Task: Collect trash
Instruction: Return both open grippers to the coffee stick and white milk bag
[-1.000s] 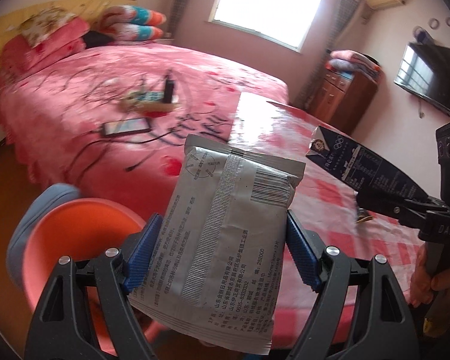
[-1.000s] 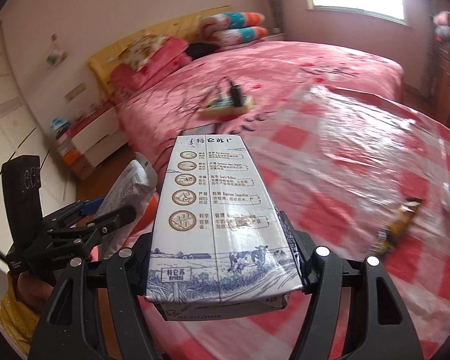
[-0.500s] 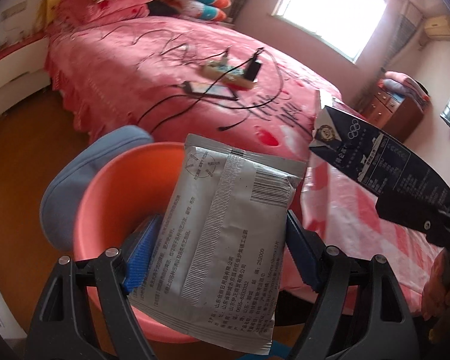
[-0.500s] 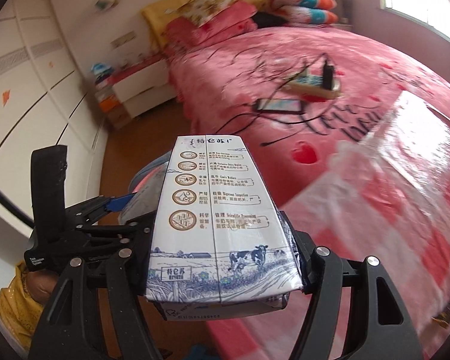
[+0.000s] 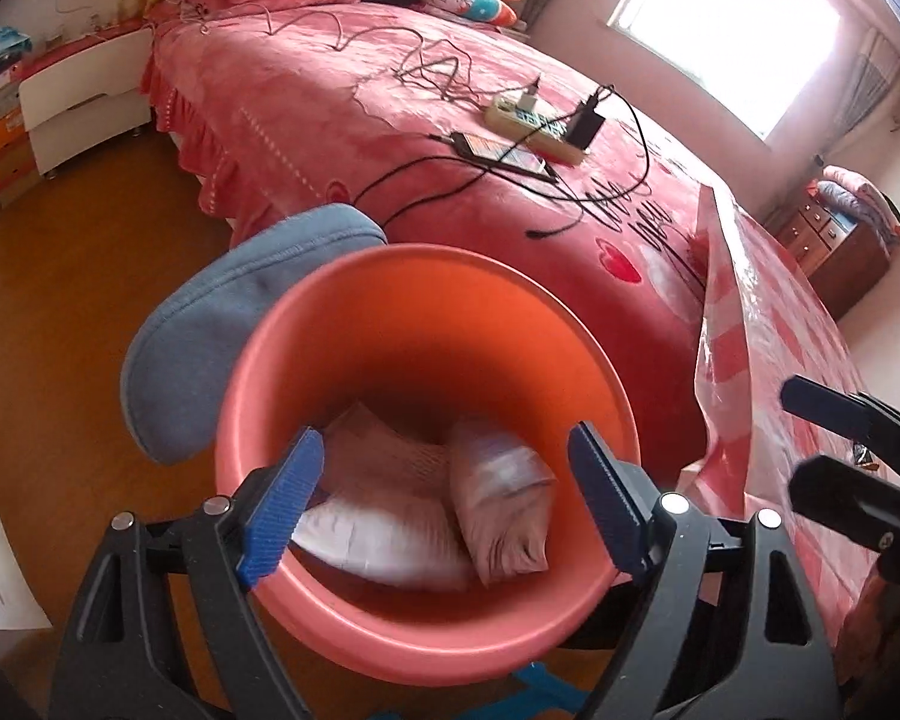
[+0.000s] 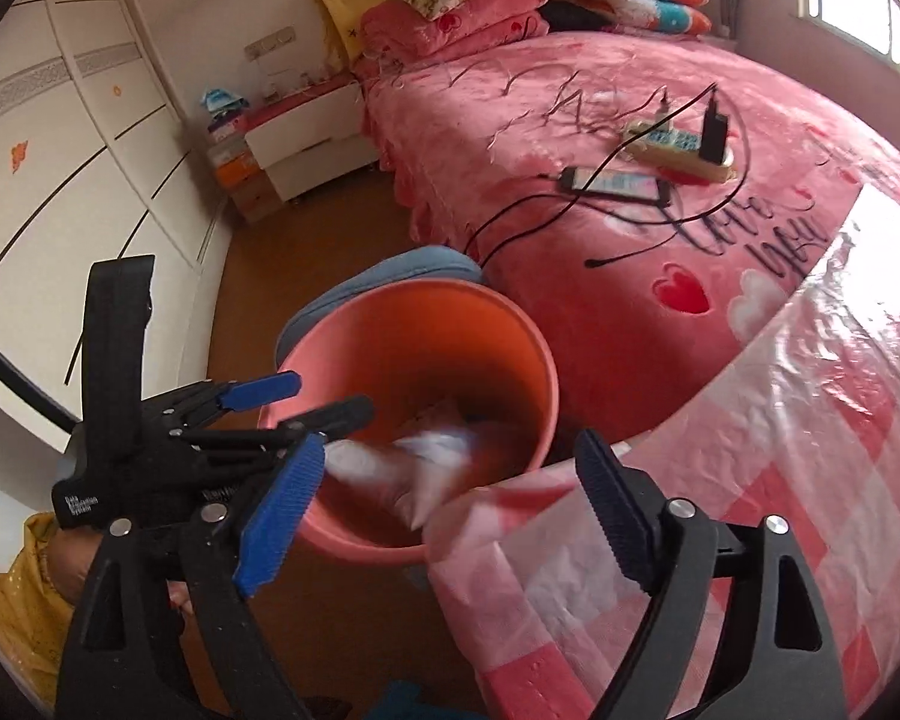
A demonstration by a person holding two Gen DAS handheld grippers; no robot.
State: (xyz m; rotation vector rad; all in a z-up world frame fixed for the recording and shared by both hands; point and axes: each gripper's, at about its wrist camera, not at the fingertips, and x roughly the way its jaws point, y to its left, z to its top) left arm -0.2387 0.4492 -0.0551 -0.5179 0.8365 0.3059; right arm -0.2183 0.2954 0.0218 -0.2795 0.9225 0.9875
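An orange bin point(image 5: 426, 258) stands on the floor between the bed and the checked table. Two pale, blurred pieces of trash lie inside it: a flat silver packet point(image 5: 384, 516) and a bulkier piece point(image 5: 501, 498). My left gripper point(image 5: 444, 438) hangs right over the bin's mouth, its jaws opening with nothing between them. My right gripper point(image 6: 450, 441) is over the bin's point(image 6: 414, 294) near rim and the table edge, jaws also opening and empty. Blurred white trash point(image 6: 414, 468) shows inside the bin below it. The left gripper point(image 6: 306, 396) reaches in from the left.
A blue cushion point(image 5: 222, 324) leans behind the bin. The pink bed carries a power strip point(image 5: 534, 120), a phone point(image 5: 504, 156) and loose cables. A red-checked plastic tablecloth point(image 6: 750, 480) hangs at the right. The floor is wood, with a white nightstand point(image 6: 306, 144) beyond.
Both grippers moved from over the table to over the orange bin and opened. The silver packet left the left gripper and the milk carton left the right one; pale trash now lies in the bin.
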